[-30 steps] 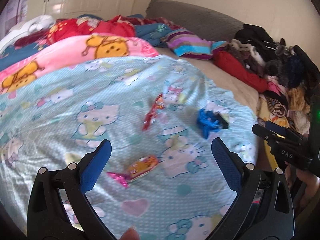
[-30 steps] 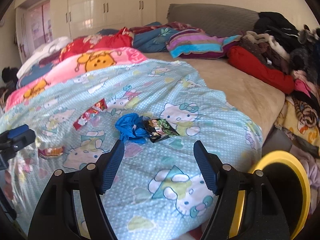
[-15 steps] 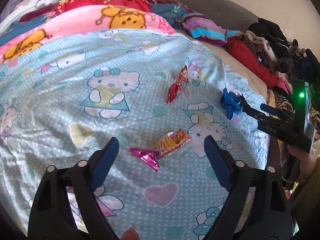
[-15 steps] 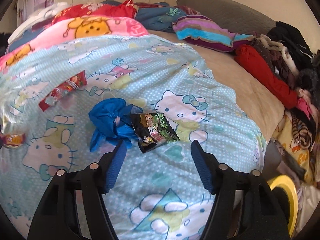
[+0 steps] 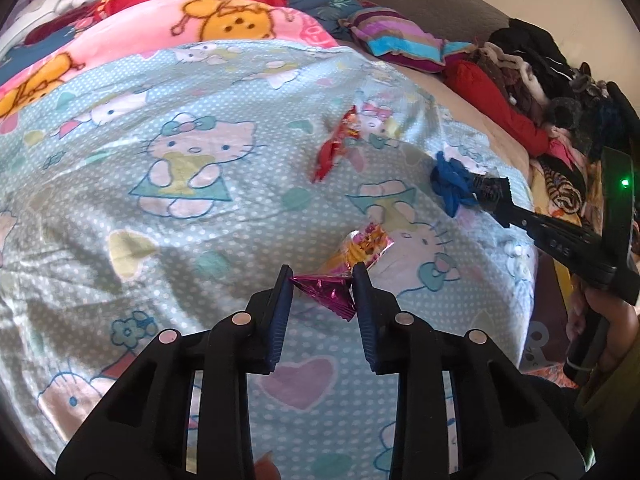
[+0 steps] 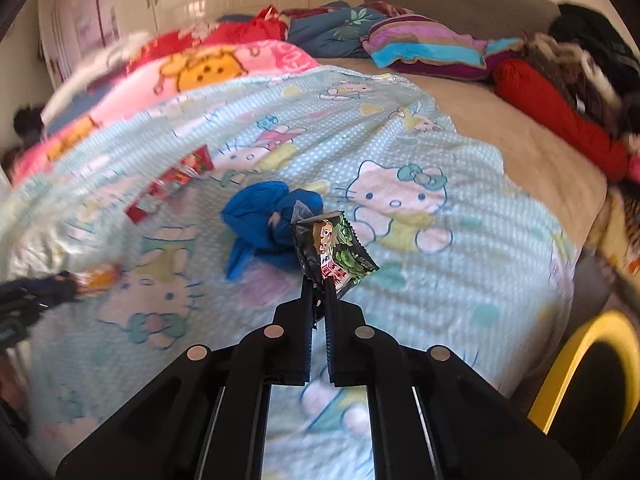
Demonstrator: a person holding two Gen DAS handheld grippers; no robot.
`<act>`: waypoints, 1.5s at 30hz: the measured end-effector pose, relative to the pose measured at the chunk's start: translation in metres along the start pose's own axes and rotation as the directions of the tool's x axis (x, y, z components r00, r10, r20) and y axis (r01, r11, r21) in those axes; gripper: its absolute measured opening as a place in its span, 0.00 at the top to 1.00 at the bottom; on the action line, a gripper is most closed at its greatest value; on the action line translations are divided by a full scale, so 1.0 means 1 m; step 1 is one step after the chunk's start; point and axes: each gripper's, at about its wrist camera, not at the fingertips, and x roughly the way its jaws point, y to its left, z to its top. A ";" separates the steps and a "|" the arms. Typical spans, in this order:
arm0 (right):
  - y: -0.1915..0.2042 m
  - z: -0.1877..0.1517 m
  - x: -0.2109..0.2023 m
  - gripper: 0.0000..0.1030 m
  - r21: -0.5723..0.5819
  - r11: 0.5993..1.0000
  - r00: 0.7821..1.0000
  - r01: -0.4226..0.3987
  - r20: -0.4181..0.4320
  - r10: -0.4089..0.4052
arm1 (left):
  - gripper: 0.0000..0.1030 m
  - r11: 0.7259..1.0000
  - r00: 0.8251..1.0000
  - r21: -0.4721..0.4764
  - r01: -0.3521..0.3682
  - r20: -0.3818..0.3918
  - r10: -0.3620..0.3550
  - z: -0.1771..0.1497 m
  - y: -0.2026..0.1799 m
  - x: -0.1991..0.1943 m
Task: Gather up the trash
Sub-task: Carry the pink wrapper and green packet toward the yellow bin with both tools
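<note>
On the cartoon-cat quilt (image 5: 200,216), the left gripper (image 5: 322,280), jaws just closing, pinches a pink-and-orange wrapper's (image 5: 352,260) foil end. The right gripper (image 6: 319,280) is clamped on a dark snack packet (image 6: 332,252) beside crumpled blue plastic (image 6: 264,220). A yellow-rimmed bin (image 6: 576,384) stands off the bed's edge; its contents are hidden.

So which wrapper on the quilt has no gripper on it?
The red wrapper, lying free. The pink-and-yellow one sits in the left gripper; the dark one in the right gripper.
</note>
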 end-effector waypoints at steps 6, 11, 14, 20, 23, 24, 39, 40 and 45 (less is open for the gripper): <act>-0.008 -0.014 -0.033 0.95 0.134 0.983 0.992 -0.125 0.043 0.121 | 0.78 0.999 0.999 0.034 0.039 0.019 -0.039 0.003 -0.017 -0.007; -0.007 -0.023 -0.053 0.95 0.172 0.971 0.985 -0.166 0.073 0.156 | 0.78 0.996 0.997 0.061 0.063 0.038 -0.065 0.006 -0.033 -0.013; -0.007 -0.028 -0.065 0.95 0.182 0.968 0.983 -0.174 0.091 0.160 | 0.79 0.994 0.996 0.074 0.075 0.049 -0.079 0.007 -0.041 -0.017; -0.012 -0.035 -0.087 0.95 0.199 0.964 0.980 -0.178 0.124 0.155 | 0.79 0.989 0.991 0.100 0.105 0.067 -0.112 0.009 -0.061 -0.025; -0.016 -0.036 -0.098 0.95 0.209 0.962 0.979 -0.175 0.143 0.147 | 0.79 0.985 0.989 0.119 0.122 0.074 -0.132 0.011 -0.073 -0.028; -0.019 -0.037 -0.103 0.95 0.213 0.962 0.978 -0.173 0.150 0.142 | 0.79 0.984 0.987 0.125 0.130 0.075 -0.140 0.012 -0.077 -0.029; -0.058 -0.055 -0.137 0.95 0.290 0.950 0.981 -0.112 0.184 0.060 | 0.79 0.956 0.971 0.216 0.198 0.088 -0.221 0.016 -0.137 -0.034; -0.061 -0.056 -0.139 0.95 0.294 0.950 0.981 -0.108 0.186 0.054 | 0.79 0.955 0.970 0.220 0.201 0.088 -0.225 0.016 -0.140 -0.035; -0.073 -0.063 -0.148 0.95 0.317 0.944 0.982 -0.087 0.189 0.027 | 0.79 0.943 0.965 0.249 0.222 0.082 -0.248 0.014 -0.157 -0.036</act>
